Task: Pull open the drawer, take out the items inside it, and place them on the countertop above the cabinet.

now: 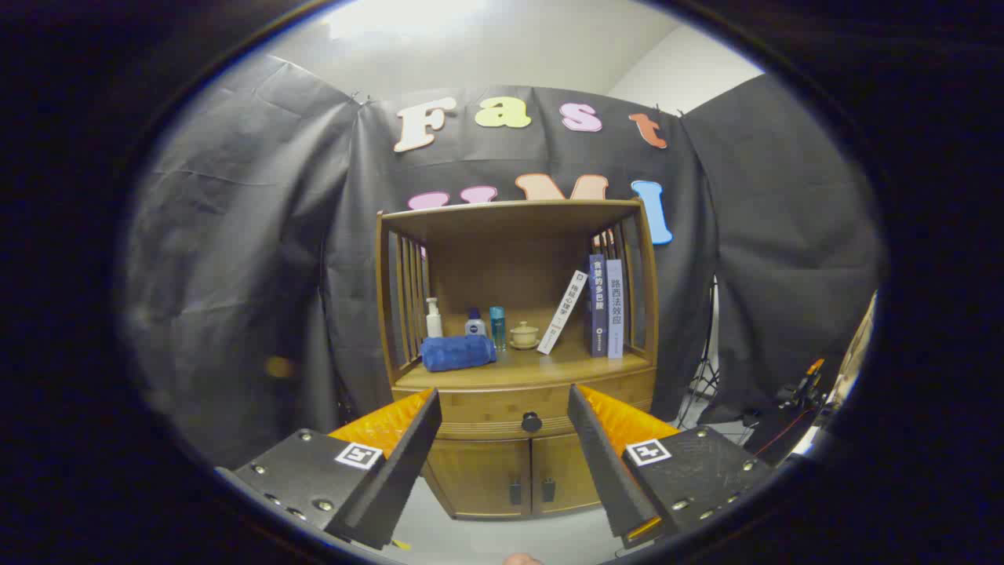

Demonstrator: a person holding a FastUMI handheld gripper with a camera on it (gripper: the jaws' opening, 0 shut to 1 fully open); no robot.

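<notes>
A: Biggest item: wooden cabinet (514,361), warm brown, slatted side panels, open shelf under a flat top. It stands against the draped black cloth wall (235,259).

B: Lower part?

A: Two plain doors (510,471) at the bottom, each with a small dark handle. Above them, the drawer (510,408), a shallow curved-front wood panel, shut flush. Round dark knob (532,422) at its centre.

B: Countertop?

A: The countertop (549,365) is smooth wood and carries upright books (605,306) on the right with one white book (562,312) leaning beside them. Rolled blue towel (458,352), soft and cylindrical, sits front left. Behind it: white pump bottle (433,318), a small blue-capped bottle (474,323), a clear blue tube (497,326), a squat beige lidded cup (524,335).

B: Gripper?

A: The gripper (506,412) has its fingers spread wide, holding nothing. Fingers (408,447) are flat wedges with ridged inner pads. The knob lies between the tips, beyond them, not touched.
</notes>
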